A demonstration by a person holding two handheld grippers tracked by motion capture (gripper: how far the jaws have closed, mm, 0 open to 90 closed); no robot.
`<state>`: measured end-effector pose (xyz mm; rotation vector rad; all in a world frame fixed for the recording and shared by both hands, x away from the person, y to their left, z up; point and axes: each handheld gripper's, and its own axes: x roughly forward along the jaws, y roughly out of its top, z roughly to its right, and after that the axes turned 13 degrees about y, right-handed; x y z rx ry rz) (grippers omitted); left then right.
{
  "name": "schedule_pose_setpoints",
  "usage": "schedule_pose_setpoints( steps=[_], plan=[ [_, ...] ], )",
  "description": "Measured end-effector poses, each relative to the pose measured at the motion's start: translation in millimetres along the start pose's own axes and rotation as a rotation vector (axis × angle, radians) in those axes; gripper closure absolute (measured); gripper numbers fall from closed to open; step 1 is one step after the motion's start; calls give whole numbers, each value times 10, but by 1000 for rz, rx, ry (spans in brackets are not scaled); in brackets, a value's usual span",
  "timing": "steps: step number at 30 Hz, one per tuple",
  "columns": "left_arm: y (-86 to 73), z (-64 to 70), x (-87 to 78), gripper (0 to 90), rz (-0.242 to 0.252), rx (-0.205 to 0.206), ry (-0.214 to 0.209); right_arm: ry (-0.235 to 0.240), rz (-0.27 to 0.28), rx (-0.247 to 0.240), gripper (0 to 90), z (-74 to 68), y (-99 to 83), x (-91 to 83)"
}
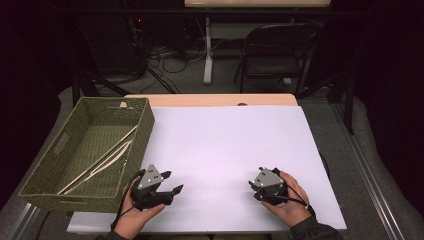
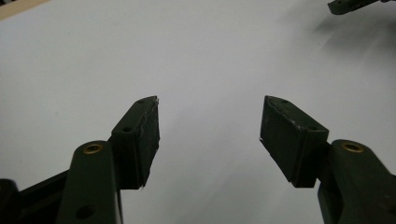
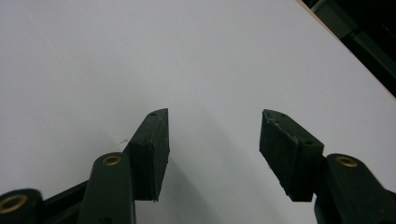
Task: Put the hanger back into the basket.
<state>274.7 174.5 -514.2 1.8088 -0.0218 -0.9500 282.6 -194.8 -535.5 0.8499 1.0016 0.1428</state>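
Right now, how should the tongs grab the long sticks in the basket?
Probably take the pale sticks near their middle, coming straight down from above. They lie flat and slanted on the floor of the green basket, and its walls block any sideways reach. The left tongs, open, sit closest.

The high view looks forward and down over the white sheet (image 1: 230,150), while both gripper views skim it closely, the left probably glimpsing the right gripper (image 2: 348,5).

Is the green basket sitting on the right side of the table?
No, the green basket sits at the left edge of the table, beside the left gripper, with pale sticks lying inside it.
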Motion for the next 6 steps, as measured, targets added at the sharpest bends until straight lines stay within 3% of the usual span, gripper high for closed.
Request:
schedule_pose_setpoints(
  steps=[6],
  plan=[
    [-120, -36, 146, 314, -26, -15, 3, 1, -15, 14, 418, 11, -39, 23]
  ],
)
